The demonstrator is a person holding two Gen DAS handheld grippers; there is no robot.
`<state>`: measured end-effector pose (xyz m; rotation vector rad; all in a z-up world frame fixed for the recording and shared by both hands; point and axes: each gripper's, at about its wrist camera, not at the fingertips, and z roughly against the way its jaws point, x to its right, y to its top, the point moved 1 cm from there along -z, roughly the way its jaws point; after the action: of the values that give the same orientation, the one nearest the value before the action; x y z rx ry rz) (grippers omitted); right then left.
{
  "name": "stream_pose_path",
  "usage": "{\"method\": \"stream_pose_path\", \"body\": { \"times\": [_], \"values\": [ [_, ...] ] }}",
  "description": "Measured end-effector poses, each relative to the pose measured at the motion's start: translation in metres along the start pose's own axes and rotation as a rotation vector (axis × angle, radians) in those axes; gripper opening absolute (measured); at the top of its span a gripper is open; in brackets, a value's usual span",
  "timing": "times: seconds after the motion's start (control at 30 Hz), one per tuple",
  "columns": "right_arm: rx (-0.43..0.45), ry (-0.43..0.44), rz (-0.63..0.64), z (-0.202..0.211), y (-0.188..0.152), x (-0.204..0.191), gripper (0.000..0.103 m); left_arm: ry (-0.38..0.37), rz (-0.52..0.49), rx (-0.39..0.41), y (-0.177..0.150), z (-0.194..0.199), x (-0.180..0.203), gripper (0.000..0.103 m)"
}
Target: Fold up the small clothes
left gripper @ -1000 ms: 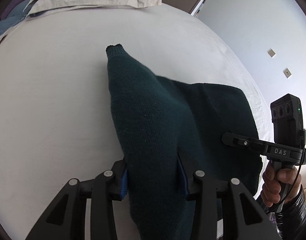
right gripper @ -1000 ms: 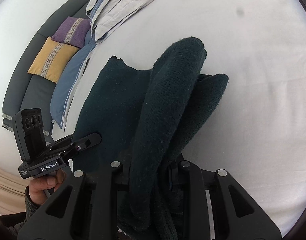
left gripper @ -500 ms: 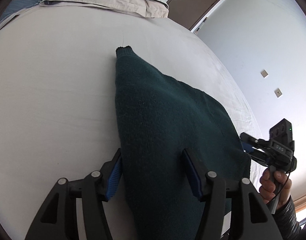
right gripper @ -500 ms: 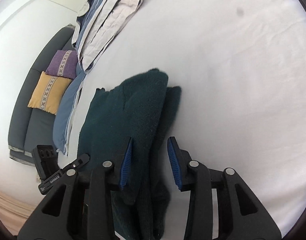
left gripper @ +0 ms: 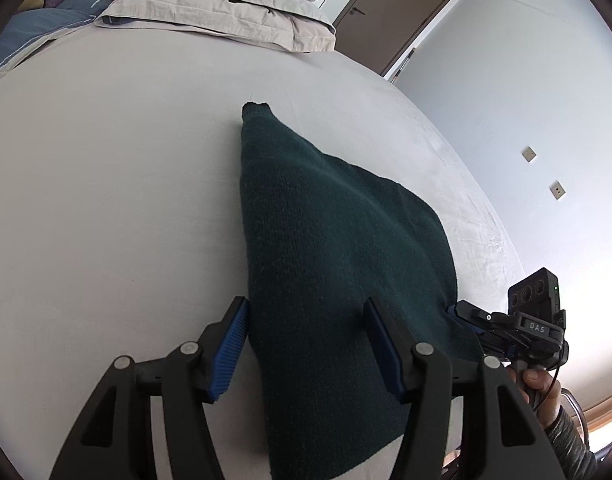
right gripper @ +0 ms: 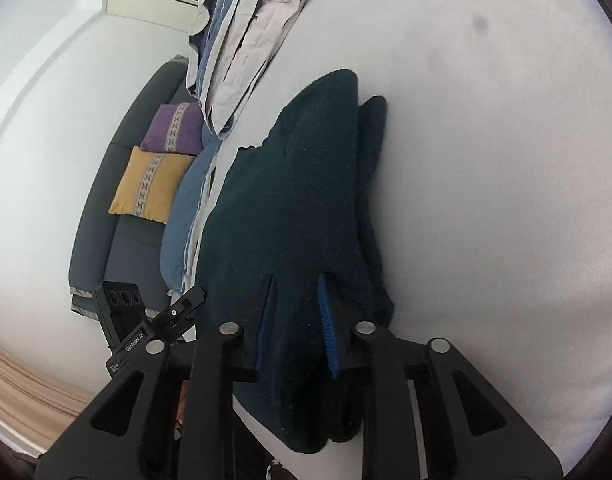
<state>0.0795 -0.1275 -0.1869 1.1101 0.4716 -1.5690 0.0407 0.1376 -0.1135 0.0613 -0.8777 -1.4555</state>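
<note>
Right wrist: right gripper (right gripper: 296,312) newly clamped on sweater (right gripper: 290,200)

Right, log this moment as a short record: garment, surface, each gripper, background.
garment: dark green knit sweater, folded over, lying on the bed
surface: white bed sheet
left gripper: jaws apart, straddling the sweater's near edge, pads not pressing
right gripper: jaws have just been closing, now pinching a fold of the sweater
background: stacked bedding at the bed's far end; sofa with yellow and purple cushions; brown door
</note>
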Motion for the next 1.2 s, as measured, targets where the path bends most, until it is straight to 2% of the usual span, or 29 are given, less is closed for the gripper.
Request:
{"method": "stream_pose_path", "body": {
  "times": [0.1, 0.17, 0.27, 0.33, 0.4, 0.47, 0.5, 0.57, 0.6, 0.63, 0.67, 0.73, 0.8, 0.87, 0.9, 0.93, 0.97, 1.0, 1.03, 1.07, 1.1, 1.17, 1.2],
  "values": [
    [0.0, -0.035, 0.013, 0.003, 0.004, -0.01, 0.011, 0.008, -0.016, 0.028, 0.002, 0.007, 0.005, 0.061],
    [0.017, -0.047, 0.041, 0.005, 0.01, -0.025, 0.016, 0.006, -0.021, 0.051, 0.001, 0.014, 0.007, 0.061],
    [0.025, 0.014, 0.114, 0.018, 0.013, -0.059, 0.017, -0.005, -0.03, 0.093, 0.0, 0.024, 0.014, 0.064],
    [-0.01, 0.057, 0.151, 0.014, 0.011, -0.075, 0.017, 0.002, -0.054, 0.134, 0.001, 0.031, 0.023, 0.07],
    [-0.063, 0.016, 0.166, -0.002, 0.004, -0.073, 0.017, 0.005, -0.085, 0.176, -0.001, 0.041, 0.032, 0.077],
    [-0.107, -0.098, 0.108, -0.02, -0.002, -0.046, 0.017, 0.007, -0.114, 0.21, -0.002, 0.05, 0.042, 0.081],
    [-0.114, -0.1, 0.068, -0.024, -0.006, -0.029, 0.015, 0.009, -0.127, 0.229, -0.003, 0.056, 0.047, 0.086],
    [-0.073, -0.018, 0.009, -0.015, -0.012, -0.01, 0.012, 0.036, -0.165, 0.282, -0.005, 0.069, 0.056, 0.097],
    [-0.059, -0.014, 0.013, -0.009, -0.013, -0.008, 0.012, 0.062, -0.19, 0.318, -0.004, 0.077, 0.061, 0.103],
    [-0.04, -0.03, 0.039, -0.002, -0.014, -0.012, 0.012, 0.095, -0.221, 0.363, -0.005, 0.085, 0.067, 0.103],
    [-0.013, -0.064, 0.072, 0.007, -0.014, -0.018, 0.018, 0.126, -0.257, 0.405, -0.006, 0.093, 0.074, 0.103],
    [0.065, -0.168, 0.133, 0.029, -0.014, -0.032, 0.019, 0.203, -0.326, 0.483, -0.01, 0.106, 0.088, 0.103],
    [0.186, -0.242, 0.217, 0.057, -0.014, -0.057, 0.019, 0.295, -0.356, 0.532, -0.013, 0.117, 0.1, 0.103],
    [0.333, -0.393, 0.358, 0.081, -0.016, -0.094, 0.019, 0.35, -0.346, 0.546, -0.015, 0.126, 0.107, 0.103],
    [0.403, -0.457, 0.431, 0.09, -0.019, -0.115, 0.021, 0.388, -0.339, 0.543, -0.014, 0.13, 0.11, 0.103],
    [0.467, -0.502, 0.485, 0.098, -0.021, -0.133, 0.031, 0.444, -0.331, 0.545, -0.013, 0.132, 0.112, 0.103],
    [0.545, -0.538, 0.532, 0.106, -0.027, -0.15, 0.054, 0.509, -0.319, 0.551, -0.012, 0.136, 0.115, 0.103],
    [0.631, -0.555, 0.563, 0.114, -0.034, -0.164, 0.069, 0.565, -0.307, 0.558, -0.012, 0.139, 0.117, 0.103],
    [0.737, -0.564, 0.586, 0.123, -0.043, -0.178, 0.099, 0.594, -0.299, 0.565, -0.011, 0.143, 0.118, 0.103],
    [0.834, -0.561, 0.599, 0.131, -0.051, -0.19, 0.103, 0.598, -0.293, 0.567, -0.011, 0.146, 0.118, 0.103],
    [0.849, -0.538, 0.609, 0.133, -0.053, -0.199, 0.103, 0.588, -0.285, 0.559, -0.009, 0.148, 0.117, 0.103],
    [0.745, -0.461, 0.609, 0.129, -0.047, -0.21, 0.103, 0.577, -0.263, 0.506, -0.006, 0.146, 0.114, 0.103],
    [0.704, -0.45, 0.591, 0.126, -0.044, -0.212, 0.103, 0.578, -0.255, 0.469, -0.006, 0.142, 0.112, 0.103]
  ]
}}
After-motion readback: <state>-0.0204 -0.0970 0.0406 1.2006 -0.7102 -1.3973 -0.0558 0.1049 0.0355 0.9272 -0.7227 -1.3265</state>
